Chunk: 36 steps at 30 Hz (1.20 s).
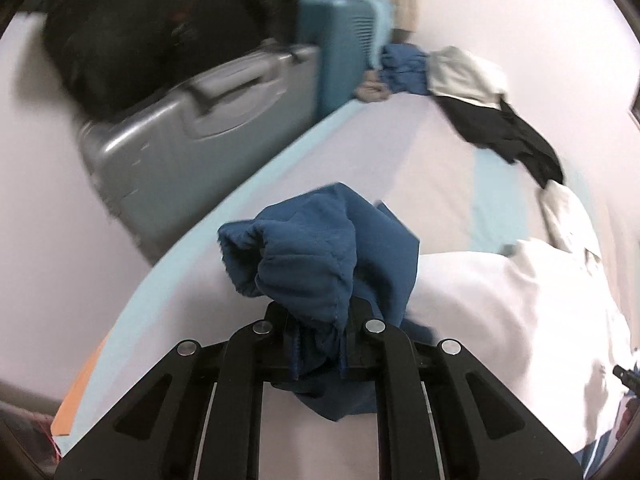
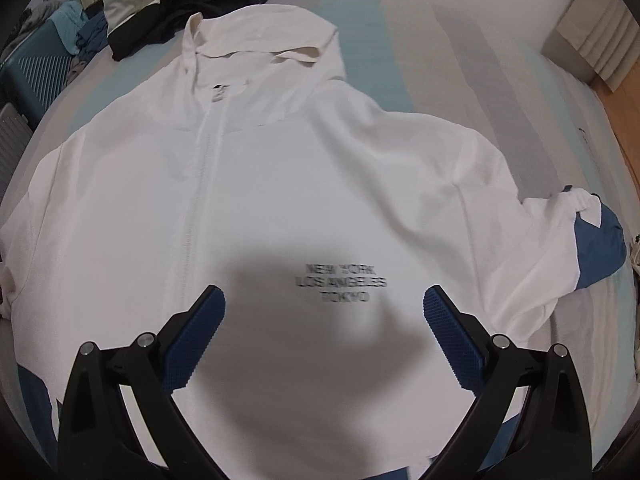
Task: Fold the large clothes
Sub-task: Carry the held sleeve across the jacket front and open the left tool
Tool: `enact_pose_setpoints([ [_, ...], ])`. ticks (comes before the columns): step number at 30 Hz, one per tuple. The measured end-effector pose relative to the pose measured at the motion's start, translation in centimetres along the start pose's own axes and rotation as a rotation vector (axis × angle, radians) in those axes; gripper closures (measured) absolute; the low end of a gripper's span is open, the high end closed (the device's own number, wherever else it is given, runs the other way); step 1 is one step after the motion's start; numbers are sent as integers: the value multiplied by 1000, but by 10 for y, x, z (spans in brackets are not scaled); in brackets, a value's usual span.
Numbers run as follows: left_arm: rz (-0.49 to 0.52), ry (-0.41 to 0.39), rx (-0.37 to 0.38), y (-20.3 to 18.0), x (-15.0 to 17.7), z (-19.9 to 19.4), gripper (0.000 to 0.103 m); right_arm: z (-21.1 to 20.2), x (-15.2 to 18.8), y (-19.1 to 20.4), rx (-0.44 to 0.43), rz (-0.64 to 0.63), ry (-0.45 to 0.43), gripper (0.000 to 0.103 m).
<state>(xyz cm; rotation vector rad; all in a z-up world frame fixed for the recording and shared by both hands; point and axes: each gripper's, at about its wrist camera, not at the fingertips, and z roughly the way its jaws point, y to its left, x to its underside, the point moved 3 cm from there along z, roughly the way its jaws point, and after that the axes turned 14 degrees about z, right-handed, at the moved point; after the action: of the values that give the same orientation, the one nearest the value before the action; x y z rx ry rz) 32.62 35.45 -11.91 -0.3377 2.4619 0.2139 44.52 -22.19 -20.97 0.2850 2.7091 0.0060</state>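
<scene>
Left gripper point(image 1: 318, 320), jaws closed on the bunched blue cuff point(image 1: 304, 256) of the white hooded jacket point(image 2: 280, 184), the cuff lifted over the bed point(image 1: 400, 152); grey suitcase point(image 1: 192, 136) and teal suitcase point(image 1: 340, 44) stand beyond the bed edge. Jacket lies front-up, zipped, spread flat on the bed, hood away from the camera, dark clothes point(image 2: 188, 8) heaped past it. Right gripper point(image 2: 322, 316) hovers over the printed chest, jaws wide apart, holding nothing.
</scene>
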Motion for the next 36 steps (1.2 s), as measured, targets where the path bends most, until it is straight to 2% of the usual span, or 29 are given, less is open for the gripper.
enact_pose_setpoints([
  [6, 93, -24, 34, -85, -16, -11, 92, -8, -8, -38, -28, 22, -18, 7],
  [16, 174, -20, 95, -220, -32, -21, 93, -25, -34, -114, -47, 5, -60, 7],
  [21, 246, -8, 143, -305, -29, -18, 93, -22, -43, -158, -37, 19, -46, 7],
  [26, 284, 26, 173, -369, -22, -11, 93, -27, -53, -200, -39, 42, -59, 7],
  [36, 368, 8, 280, -506, -19, -31, 93, -24, -63, -280, -15, 57, -76, 7],
])
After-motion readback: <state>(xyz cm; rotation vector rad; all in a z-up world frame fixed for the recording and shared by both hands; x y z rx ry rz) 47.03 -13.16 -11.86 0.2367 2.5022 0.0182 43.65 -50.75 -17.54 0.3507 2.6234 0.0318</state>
